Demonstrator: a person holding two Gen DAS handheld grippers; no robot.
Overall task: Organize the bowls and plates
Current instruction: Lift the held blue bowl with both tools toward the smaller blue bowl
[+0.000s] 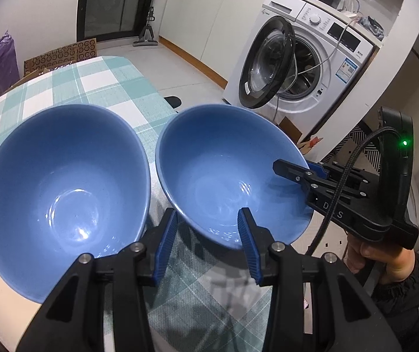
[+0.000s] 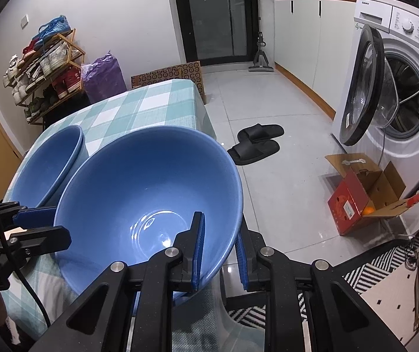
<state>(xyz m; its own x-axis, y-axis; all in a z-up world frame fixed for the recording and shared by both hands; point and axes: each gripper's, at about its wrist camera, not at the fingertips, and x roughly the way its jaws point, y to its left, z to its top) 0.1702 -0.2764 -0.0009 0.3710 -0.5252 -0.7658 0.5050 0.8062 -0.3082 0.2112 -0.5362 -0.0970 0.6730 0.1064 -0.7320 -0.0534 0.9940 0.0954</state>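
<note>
Second bowl (image 2: 48,161) crowds gripped bowl (image 2: 150,182) — slippers (image 2: 256,143) beyond.

Open-doored washing machine (image 2: 409,88); black slippers (image 2: 256,143) on floor; cardboard box (image 2: 365,196); shoe rack (image 2: 45,67)

The far half of the tabletop (image 2: 139,108) lies bare, open to a gripper. Along the near edge two blue bowls (image 1: 62,182) (image 1: 227,173) stand just beside each other, leaving only a narrow gap between them.
</note>
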